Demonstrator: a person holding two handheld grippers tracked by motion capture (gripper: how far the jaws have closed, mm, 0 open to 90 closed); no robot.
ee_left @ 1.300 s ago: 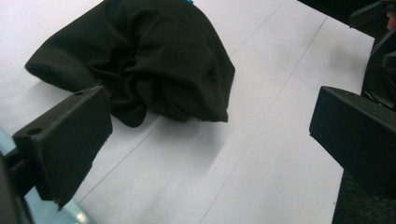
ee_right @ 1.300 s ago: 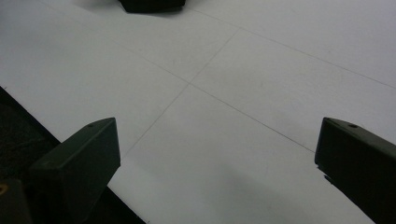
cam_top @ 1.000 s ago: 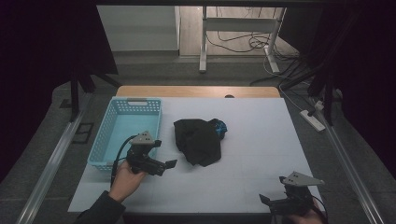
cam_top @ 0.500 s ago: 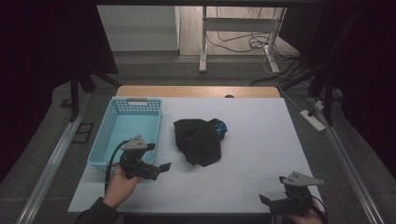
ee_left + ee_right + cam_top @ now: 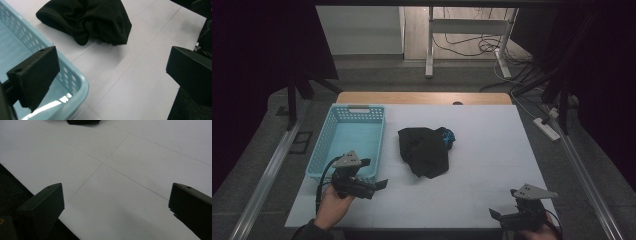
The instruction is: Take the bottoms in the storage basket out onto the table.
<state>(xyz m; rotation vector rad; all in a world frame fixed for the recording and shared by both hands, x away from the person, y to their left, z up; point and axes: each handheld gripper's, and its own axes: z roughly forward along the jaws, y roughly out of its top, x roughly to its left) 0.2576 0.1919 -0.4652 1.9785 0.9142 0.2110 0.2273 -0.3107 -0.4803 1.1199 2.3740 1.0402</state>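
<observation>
Overhead, white table [image 5: 472,190] amid dark room.

dim room around me, only the white table [image 5: 492,165] is lit from above; my near jaws blur, faint glare on the basket [image 5: 75,87].

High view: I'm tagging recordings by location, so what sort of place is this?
Probably a lab or workshop data-recording station: a white table under dark surrounds, loose cables on the floor beyond, and a power strip beside the table.
</observation>
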